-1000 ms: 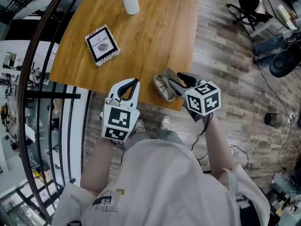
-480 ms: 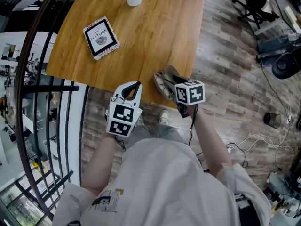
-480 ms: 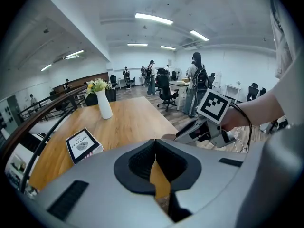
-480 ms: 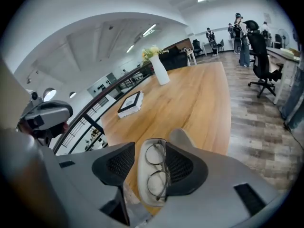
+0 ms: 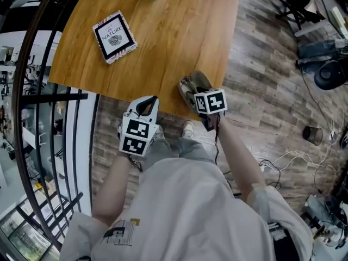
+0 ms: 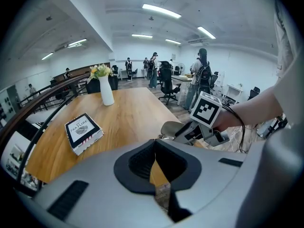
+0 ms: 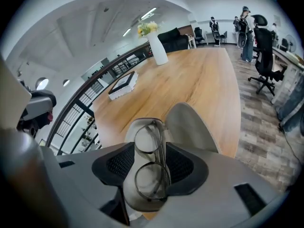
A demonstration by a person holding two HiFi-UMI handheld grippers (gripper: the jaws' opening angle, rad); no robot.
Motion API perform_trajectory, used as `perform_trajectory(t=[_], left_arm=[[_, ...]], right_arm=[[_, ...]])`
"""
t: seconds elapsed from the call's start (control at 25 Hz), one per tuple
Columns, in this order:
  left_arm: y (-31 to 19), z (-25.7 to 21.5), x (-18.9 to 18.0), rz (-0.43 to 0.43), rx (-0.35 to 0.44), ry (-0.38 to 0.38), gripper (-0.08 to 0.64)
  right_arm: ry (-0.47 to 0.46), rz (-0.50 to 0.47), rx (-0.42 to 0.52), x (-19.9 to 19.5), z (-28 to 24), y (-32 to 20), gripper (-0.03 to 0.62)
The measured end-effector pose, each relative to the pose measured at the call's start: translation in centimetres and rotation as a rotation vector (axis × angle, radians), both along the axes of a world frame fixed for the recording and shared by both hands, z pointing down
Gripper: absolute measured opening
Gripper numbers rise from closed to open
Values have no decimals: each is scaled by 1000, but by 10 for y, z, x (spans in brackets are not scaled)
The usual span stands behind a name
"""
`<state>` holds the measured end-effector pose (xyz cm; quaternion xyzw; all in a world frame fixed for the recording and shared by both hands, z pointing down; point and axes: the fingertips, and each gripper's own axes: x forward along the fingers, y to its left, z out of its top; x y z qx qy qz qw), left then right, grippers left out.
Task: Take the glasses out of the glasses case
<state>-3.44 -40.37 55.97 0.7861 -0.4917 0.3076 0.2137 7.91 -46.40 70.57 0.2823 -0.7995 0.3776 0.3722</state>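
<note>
Straddling the open beige glasses case (image 7: 192,122) at the near edge of the wooden table (image 7: 199,80), the jaws of your right gripper (image 7: 152,152) are opening and grip nothing (the thin round-lensed glasses (image 7: 151,161) lie inside the case). Your left gripper (image 6: 155,148), just off the table edge, is closed and empty. Beyond sit a black-and-white book (image 6: 83,132) and a white vase (image 6: 106,91).

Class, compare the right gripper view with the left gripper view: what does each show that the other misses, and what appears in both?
Only the right gripper view: the glasses lying in the open glasses case, between the opening jaws of the right claw, which do not press on them. Only the left gripper view: the right claw's marker cube, and the shut, empty jaws of the left claw. Both: the glasses case, wooden table, white flower vase and Of Nature book.
</note>
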Motion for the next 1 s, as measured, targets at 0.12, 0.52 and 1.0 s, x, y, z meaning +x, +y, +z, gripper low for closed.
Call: perform_trajectory(t=[0.12,0.52,1.0], left_arm=[[5,6,-3,5,-17,6,17],[23,25,-24,-60,-66,82,17],[27,-17,-56,-112,2,106,17]], right_arm=[[49,-22,-3,1,12,5,215],[84,-146,-8,-12,24,21,122],[-31,-63,170,-23,-88,-9,57]])
